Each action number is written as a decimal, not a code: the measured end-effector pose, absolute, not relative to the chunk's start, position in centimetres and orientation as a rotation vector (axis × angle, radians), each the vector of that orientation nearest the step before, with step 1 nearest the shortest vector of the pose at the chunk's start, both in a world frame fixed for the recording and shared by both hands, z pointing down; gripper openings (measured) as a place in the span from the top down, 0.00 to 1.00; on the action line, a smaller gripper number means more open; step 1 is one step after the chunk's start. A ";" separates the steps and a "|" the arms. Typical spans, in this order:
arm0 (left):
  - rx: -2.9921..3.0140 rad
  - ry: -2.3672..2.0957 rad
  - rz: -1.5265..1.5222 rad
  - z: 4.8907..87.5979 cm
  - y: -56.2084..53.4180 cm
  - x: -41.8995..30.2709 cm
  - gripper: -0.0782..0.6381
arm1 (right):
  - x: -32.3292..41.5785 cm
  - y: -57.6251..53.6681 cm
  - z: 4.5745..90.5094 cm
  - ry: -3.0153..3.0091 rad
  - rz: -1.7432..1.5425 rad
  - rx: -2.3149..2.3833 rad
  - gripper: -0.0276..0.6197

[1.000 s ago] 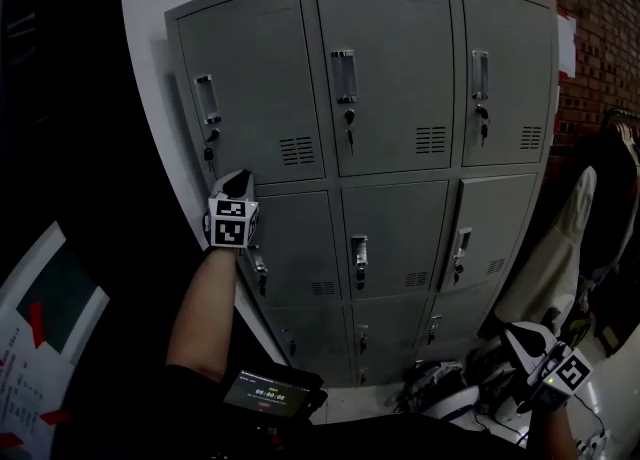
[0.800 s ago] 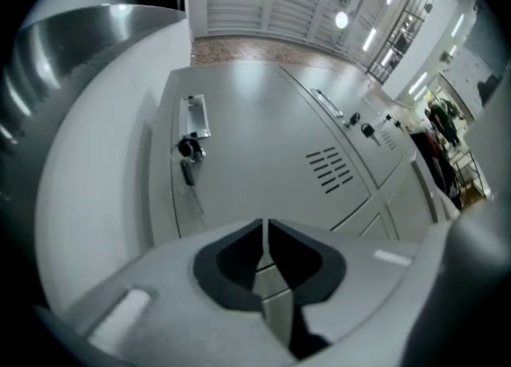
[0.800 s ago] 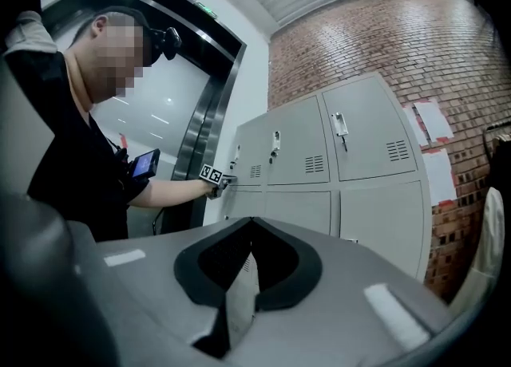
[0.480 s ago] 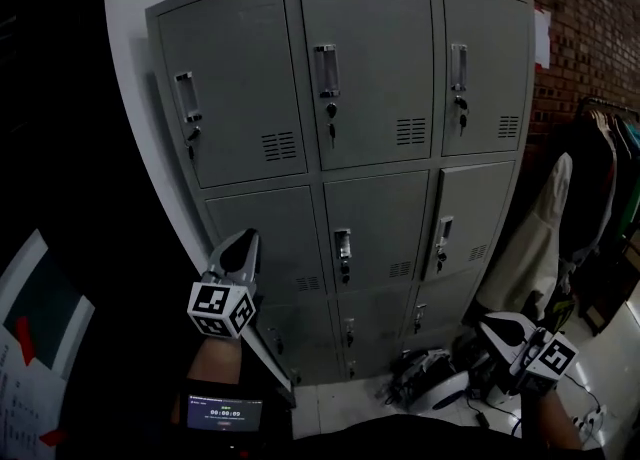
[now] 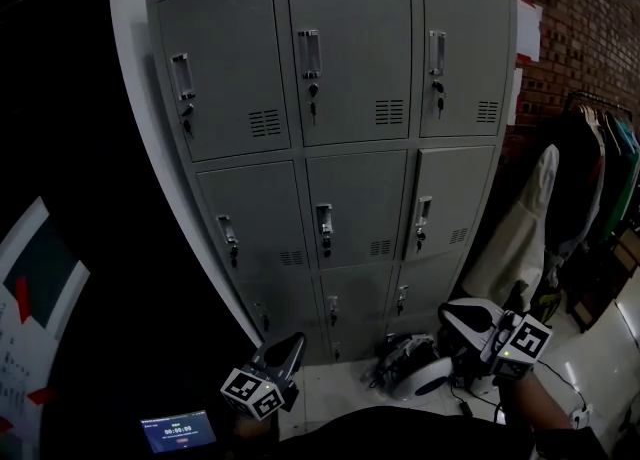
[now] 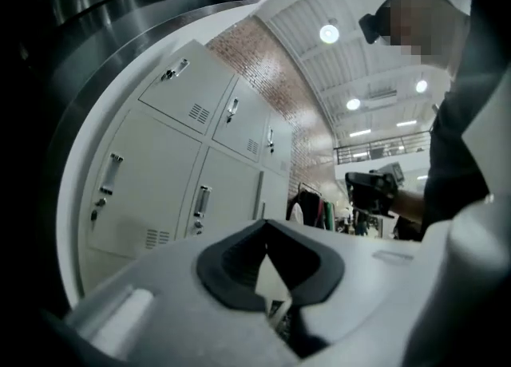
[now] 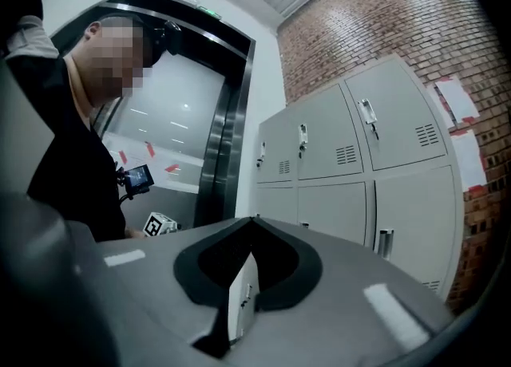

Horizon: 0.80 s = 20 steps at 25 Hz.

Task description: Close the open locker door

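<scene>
Head view: hovering low before seemingly closed grey metal lockers [image 5: 340, 78], left gripper [image 5: 293, 342] and right gripper [image 5: 452, 316] pinched together, empty.

Red brick wall [image 5: 590, 18] rises ahead of and above the right gripper [image 5: 452, 316]. A white sheet [image 5: 528, 28] is fixed to it. White wall strip [image 5: 135, 8] stands ahead of the left gripper [image 5: 292, 341], with an unlit dark area to that gripper's left. Clothes rail with hung garments [image 5: 585, 188] is off to the right gripper's right. Pale glossy floor [image 5: 340, 395] shows between the two grippers. Round ceiling lamps [image 6: 329, 33] are lit high above the left gripper, set in a ribbed white ceiling [image 6: 295, 18].
</scene>
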<state>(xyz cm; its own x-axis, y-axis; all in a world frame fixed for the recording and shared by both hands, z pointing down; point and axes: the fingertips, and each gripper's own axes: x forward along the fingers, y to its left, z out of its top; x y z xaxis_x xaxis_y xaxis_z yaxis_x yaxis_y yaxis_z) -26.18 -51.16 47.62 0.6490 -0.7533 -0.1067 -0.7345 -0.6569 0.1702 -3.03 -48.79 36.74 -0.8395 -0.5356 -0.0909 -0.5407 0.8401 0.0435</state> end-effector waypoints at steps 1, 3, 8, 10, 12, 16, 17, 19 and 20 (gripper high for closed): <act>2.730 -1.245 -0.251 48.3 -49.5 -25.3 0.89 | -2.4 -47.8 36.6 2.940 0.111 -0.836 0.95; 2.690 -1.244 -0.250 49.4 -46.3 -23.0 0.89 | -0.8 -45.7 36.6 2.940 0.122 -0.788 0.95; 2.659 -1.209 -0.262 50.3 -37.6 -14.9 0.89 | 5.0 -39.4 38.0 2.950 0.112 -0.674 0.95; 2.662 -1.180 -0.274 50.5 -34.0 -11.6 0.89 | 7.3 -36.8 39.0 2.961 0.095 -0.627 0.95; 2.646 -1.175 -0.261 50.8 -30.7 -9.4 0.89 | 9.1 -34.7 40.2 2.960 0.053 -0.600 0.95; 2.641 -1.234 -0.236 49.5 -25.0 -8.1 0.89 | 10.4 -30.1 40.1 2.956 0.016 -0.526 0.95; 2.650 -1.251 -0.253 48.7 -23.9 -8.2 0.89 | 10.4 -28.8 39.6 2.955 0.033 -0.512 0.95; 2.662 -1.278 -0.295 47.4 -21.3 -8.7 0.89 | 10.2 -26.1 38.7 2.950 0.064 -0.491 0.95; 2.669 -1.287 -0.309 46.9 -19.7 -9.0 0.89 | 10.1 -24.4 38.3 2.947 0.078 -0.482 0.95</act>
<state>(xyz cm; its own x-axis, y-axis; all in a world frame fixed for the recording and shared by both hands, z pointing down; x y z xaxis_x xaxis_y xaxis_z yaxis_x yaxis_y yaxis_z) -9.00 -19.67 46.94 0.6079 -0.7857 -0.1147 -0.7523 -0.6161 0.2336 10.05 -24.45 38.28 -0.9364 -0.3126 -0.1597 -0.3206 0.9468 0.0264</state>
